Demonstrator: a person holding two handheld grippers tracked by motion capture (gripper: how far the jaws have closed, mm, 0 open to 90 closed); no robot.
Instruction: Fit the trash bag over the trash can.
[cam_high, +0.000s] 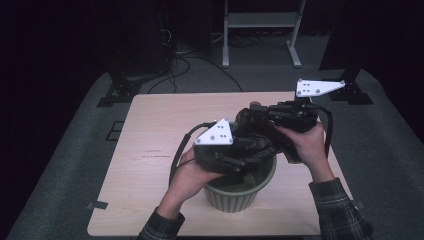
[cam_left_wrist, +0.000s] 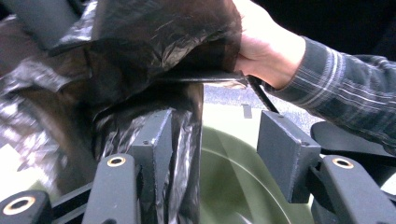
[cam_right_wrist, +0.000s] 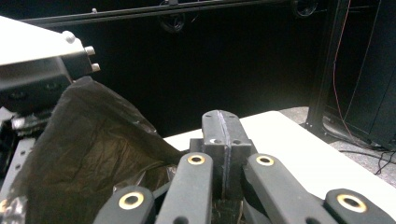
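No readable text, labels, brands or numbers anywhere.

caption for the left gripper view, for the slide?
Left gripper, jaws apart, with a black bin bag draped over one finger above a green bin; a hand beyond.

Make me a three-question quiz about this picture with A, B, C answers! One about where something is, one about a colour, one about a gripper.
1. Where does the bin stand?
A. on the floor
B. on the table, at its near edge
C. on a shelf

2. What colour is the bin?
A. green
B. red
C. white

3. How are the jaws of the right hand-held gripper?
A. wide open
B. closed together
C. holding a cup

Answers:
1 B, the high view shows it on the wooden top near the person.
2 A, its ribbed wall is olive green.
3 B, in the right gripper view the pads meet, with the black bag beside them.
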